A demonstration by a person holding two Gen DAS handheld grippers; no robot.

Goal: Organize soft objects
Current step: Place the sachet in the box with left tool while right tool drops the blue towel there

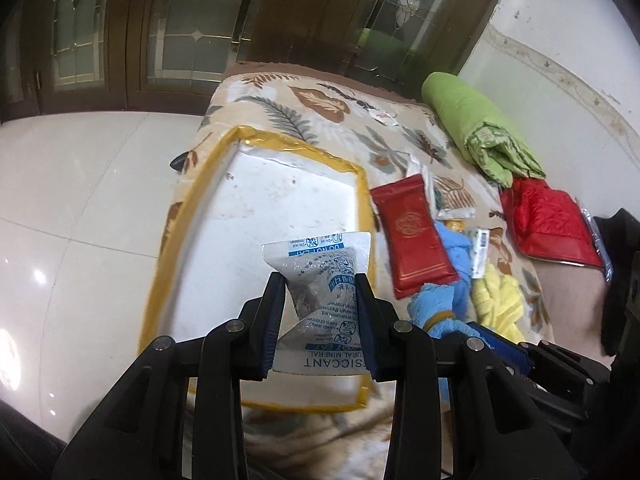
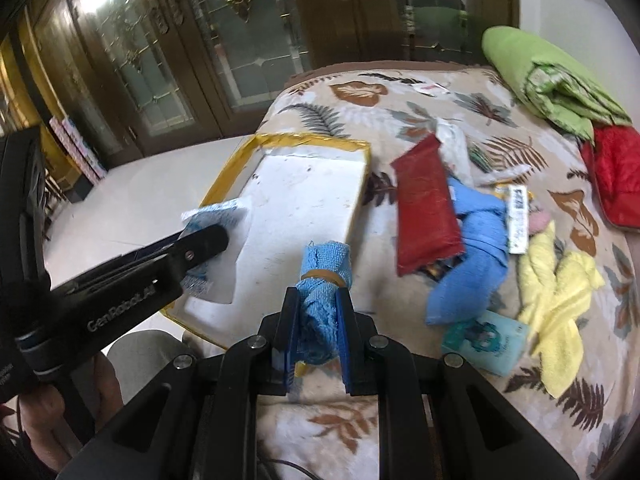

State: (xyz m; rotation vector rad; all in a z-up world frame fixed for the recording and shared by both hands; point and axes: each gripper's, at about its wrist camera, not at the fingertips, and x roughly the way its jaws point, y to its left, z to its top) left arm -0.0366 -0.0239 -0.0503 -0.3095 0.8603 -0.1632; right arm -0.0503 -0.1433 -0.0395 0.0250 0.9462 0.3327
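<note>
My left gripper (image 1: pixel 320 280) is shut on a white and blue desiccant packet (image 1: pixel 320 276) and holds it over the white box with yellow taped rim (image 1: pixel 360 184). In the right wrist view the left gripper (image 2: pixel 200 244) and its packet (image 2: pixel 224 216) hang over the box's left side (image 2: pixel 304 140). My right gripper (image 2: pixel 318 296) is shut on a rolled blue towel with a rubber band (image 2: pixel 326 268), at the box's near right corner. The towel also shows in the left wrist view (image 1: pixel 436 304).
On the leaf-print blanket (image 2: pixel 400 420) lie a red pouch (image 2: pixel 428 216), a blue cloth (image 2: pixel 472 248), a yellow towel (image 2: pixel 556 312), a teal packet (image 2: pixel 484 340), small sachets (image 2: pixel 518 216), a red quilted bag (image 2: pixel 616 176) and a green folded quilt (image 2: pixel 548 80). White tiled floor lies left.
</note>
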